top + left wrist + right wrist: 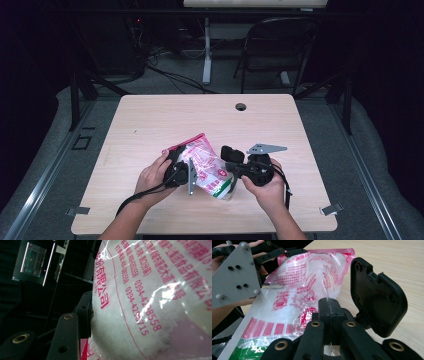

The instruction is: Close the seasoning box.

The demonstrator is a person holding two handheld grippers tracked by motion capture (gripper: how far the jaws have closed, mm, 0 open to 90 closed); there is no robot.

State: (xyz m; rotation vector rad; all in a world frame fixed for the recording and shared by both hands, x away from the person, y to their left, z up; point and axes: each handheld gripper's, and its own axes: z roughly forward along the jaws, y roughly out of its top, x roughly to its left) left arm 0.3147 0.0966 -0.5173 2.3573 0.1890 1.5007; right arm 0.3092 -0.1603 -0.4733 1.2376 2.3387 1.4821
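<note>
from up high, i've got a clear plastic bag (207,167) with pink print held just above the near middle of the bench (150,120), between my two hands. my left gripper (181,170) is on the bag's left side, my right gripper (240,167) on its right edge, and the bag's green-printed bottom end points toward me.

in the left gripper view, the bag (155,297) is right up against the lens, stuffed with white grainy stuff. one of my left fingers (85,315) presses into its side, so those fingers are partway closed around the fat part of the bag.

in the right gripper view, my right fingers (329,312) are pinched tight together on a thin fold of the bag's film (307,290). the left gripper (269,253) holds the far side, and the bench (387,262) runs off behind.
</note>
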